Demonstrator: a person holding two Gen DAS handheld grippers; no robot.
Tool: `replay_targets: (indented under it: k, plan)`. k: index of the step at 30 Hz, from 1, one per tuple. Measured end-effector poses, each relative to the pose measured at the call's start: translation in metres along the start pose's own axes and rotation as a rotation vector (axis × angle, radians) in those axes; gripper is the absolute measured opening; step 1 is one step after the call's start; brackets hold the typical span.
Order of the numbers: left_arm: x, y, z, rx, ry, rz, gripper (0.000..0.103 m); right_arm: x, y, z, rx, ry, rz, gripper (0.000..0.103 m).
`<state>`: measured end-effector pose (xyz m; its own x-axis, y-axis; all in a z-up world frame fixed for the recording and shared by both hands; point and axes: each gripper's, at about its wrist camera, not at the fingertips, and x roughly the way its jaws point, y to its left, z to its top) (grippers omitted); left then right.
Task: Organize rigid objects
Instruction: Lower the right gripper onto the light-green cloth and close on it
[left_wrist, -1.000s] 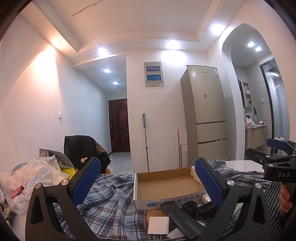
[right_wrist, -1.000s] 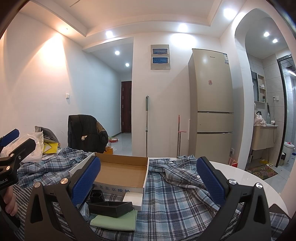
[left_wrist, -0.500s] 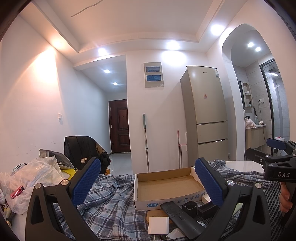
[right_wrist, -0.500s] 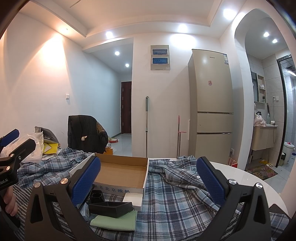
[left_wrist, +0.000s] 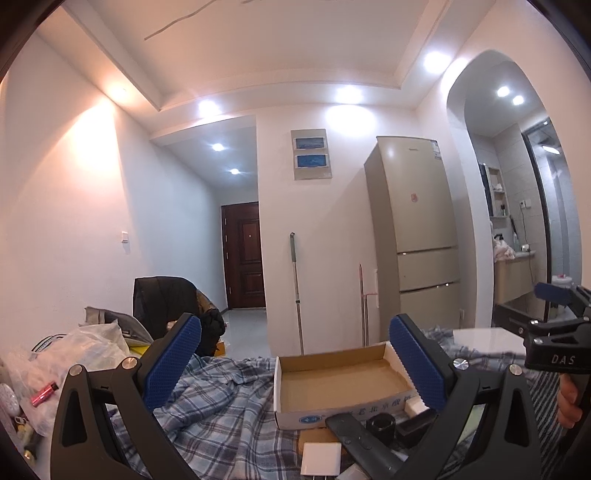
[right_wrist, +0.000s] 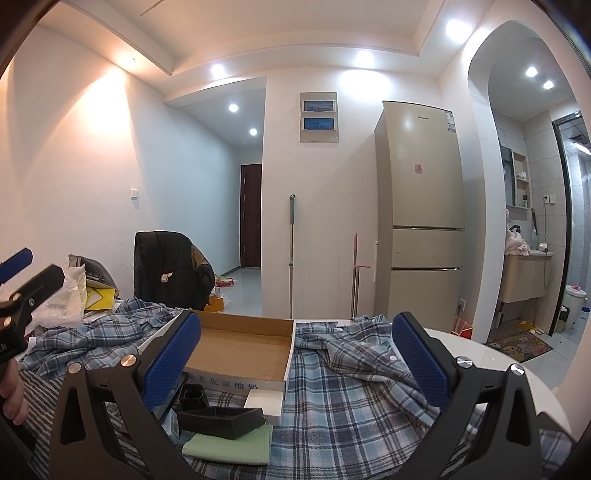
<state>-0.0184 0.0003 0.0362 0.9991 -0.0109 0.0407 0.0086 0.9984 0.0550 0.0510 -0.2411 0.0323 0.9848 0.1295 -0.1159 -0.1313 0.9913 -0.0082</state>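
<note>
Cardboard box (left_wrist: 340, 384) shallow, rectangular, empty, on rumpled plaid cloth (right_wrist: 351, 398). Slim black remote (left_wrist: 360, 441), flat white square adapter (left_wrist: 320, 459) near it. Left gripper (left_wrist: 295, 365), right gripper (right_wrist: 295, 362): ribbed blue pads spread wide, holding nothing.

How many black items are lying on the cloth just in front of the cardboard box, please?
3: a remote control nearest the left gripper, a small cup-like holder beside it, and a shallow tray over the green pad. The gripper fingers may hide others.
</note>
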Motion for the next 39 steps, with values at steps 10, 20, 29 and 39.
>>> replay_targets:
  k: [10, 20, 29, 39]
  plan:
    - [-0.017, 0.012, 0.068, -0.044, -0.034, 0.009, 0.103, -0.025, 0.006, 0.061, 0.021, -0.023, 0.041, 0.103]
    - [0.0, 0.022, 0.059, -0.057, 0.093, 0.027, 0.103, -0.009, 0.015, 0.062, 0.072, 0.069, 0.069, 0.103]
    - [0.033, 0.012, 0.008, -0.056, 0.283, -0.027, 0.103, 0.03, 0.011, 0.014, 0.06, 0.206, 0.058, 0.103]
    - [0.059, 0.007, -0.038, -0.091, 0.441, -0.028, 0.103, 0.061, 0.008, -0.029, 0.074, 0.435, 0.08, 0.102]
